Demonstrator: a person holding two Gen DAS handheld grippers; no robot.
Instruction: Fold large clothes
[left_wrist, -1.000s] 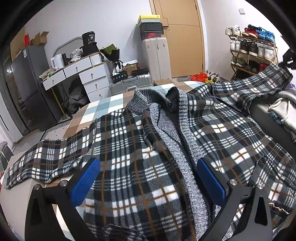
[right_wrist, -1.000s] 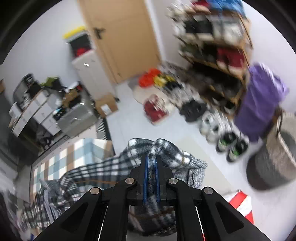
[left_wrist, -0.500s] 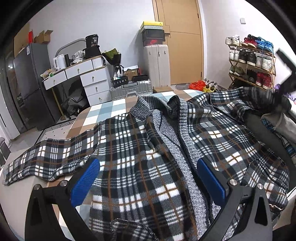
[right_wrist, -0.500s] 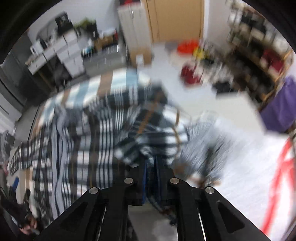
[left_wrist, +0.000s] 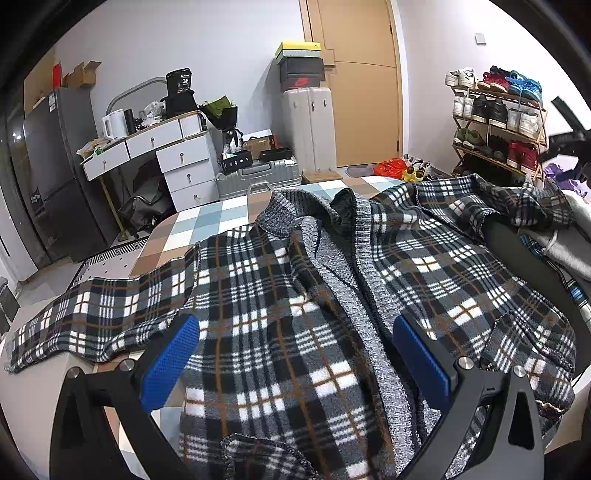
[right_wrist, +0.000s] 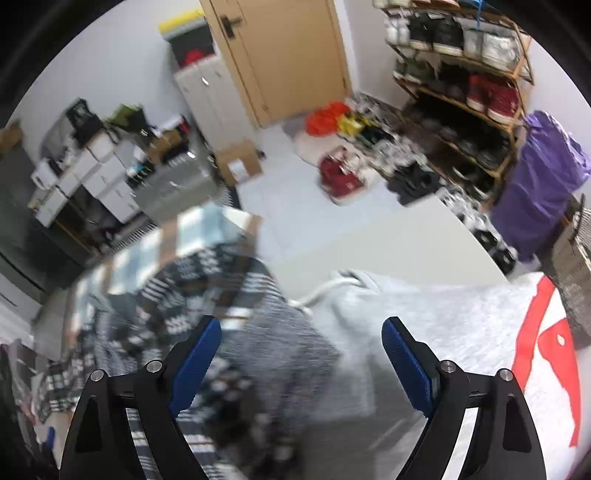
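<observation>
A large black, white and brown plaid jacket (left_wrist: 280, 332) with a grey knit lining lies spread open on the checked bed (left_wrist: 207, 221). One sleeve (left_wrist: 85, 325) stretches out to the left, the other (left_wrist: 498, 199) lies loose toward the far right. My left gripper (left_wrist: 295, 332) hovers open over the jacket's front with nothing between its blue pads. In the right wrist view my right gripper (right_wrist: 301, 332) has its jaws opening wide, with nothing gripped; the blurred plaid jacket (right_wrist: 207, 295) lies below it to the left.
A grey garment (right_wrist: 424, 321) with a red mark (right_wrist: 546, 347) lies at the bed's right. A shoe rack (left_wrist: 495, 122), purple bag (right_wrist: 539, 184), desk with drawers (left_wrist: 155, 155), suitcases (left_wrist: 310, 122) and a wooden door (left_wrist: 358, 74) stand around the room.
My right gripper was shut on the jacket's right sleeve, carried it in over the bed, then opened and let it drop. The sleeve now lies loose. The left gripper stayed put.
</observation>
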